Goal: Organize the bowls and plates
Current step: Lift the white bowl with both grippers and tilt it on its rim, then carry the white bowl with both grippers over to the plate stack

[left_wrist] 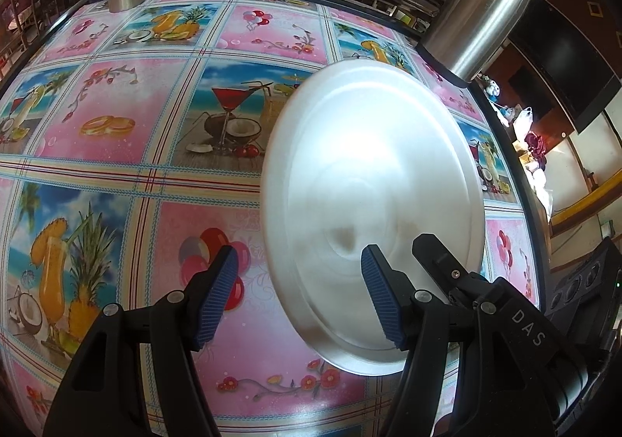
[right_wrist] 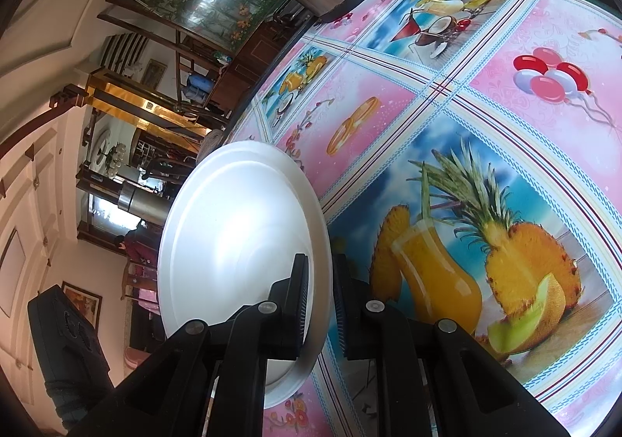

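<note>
The left hand-held gripper stands open with nothing between its blue pads; seen from the left wrist, it hangs over the patterned desk, and the steel plate lies ahead and to its right, its near-left rim falling between the two open fingers; the plate looks tilted and raised off the cloth rather than lying flat; the right hand-held gripper reaches in from the lower right and meets the plate near its right rim, so the right hand is plainly the nearer one; a steel flask stands beyond, at the desk's far right edge.

From the right wrist, the right hand-held gripper is closed on the plate, its rim pinched edge-on between the two dark fingers; the plate's face runs straight away along the fingers, up off the desk, part of it past the desk's edge; the coming move likely turns on this: the plate stays with the right hand, the left only beside it.
</note>
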Tool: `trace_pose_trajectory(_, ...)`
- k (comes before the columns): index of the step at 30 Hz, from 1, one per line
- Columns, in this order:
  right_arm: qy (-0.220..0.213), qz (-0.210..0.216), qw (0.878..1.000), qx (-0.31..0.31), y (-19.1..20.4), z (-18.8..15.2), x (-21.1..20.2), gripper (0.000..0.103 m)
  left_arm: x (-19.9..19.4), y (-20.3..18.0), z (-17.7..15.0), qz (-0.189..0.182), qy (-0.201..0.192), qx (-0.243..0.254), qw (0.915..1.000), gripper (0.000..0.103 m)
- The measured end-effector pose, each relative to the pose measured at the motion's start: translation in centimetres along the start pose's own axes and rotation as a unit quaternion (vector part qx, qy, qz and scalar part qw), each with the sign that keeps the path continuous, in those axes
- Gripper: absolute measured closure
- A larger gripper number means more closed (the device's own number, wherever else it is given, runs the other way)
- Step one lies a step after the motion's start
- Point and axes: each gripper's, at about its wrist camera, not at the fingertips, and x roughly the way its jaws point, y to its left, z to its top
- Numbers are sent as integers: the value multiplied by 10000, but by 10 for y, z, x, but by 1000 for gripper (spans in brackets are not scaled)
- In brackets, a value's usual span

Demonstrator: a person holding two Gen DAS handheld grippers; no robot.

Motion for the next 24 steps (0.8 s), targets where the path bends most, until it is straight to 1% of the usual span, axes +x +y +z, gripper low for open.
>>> trace_pose_trajectory(5, 2, 50, 9999, 98, -4, 1, -2, 88, -2, 20, 8, -374, 190, -415, 9983, 38)
trace_pose_trajectory(7, 3, 74, 9999, 140, -6, 1, -3, 86, -3, 29, 10, -374, 186, -543, 9977, 38)
trace_pose_trajectory(11, -3, 73, 9999, 148, -5, 2, -6, 86, -5, 45, 14, -469, 204, -785, 9956, 38)
trace_pose_trajectory(15, -13, 93, 9998, 193, -6, 4, -8, 80, -7, 54, 16, -500, 235, -902, 9944, 38)
trace_pose_trajectory(17, -19, 89, 9997, 207, -7, 6, -9, 79, -10, 57, 16, -495, 211, -921, 9943, 38)
trace_pose_trajectory(19, -35, 104, 9997, 235, -7, 6, -11, 76, -12, 58, 17, -506, 213, -917, 9943, 38)
trace_pose_trajectory(24, -57, 137, 9996, 239, -6, 8, -15, 74, -16, 57, 18, -581, 247, -855, 9943, 38)
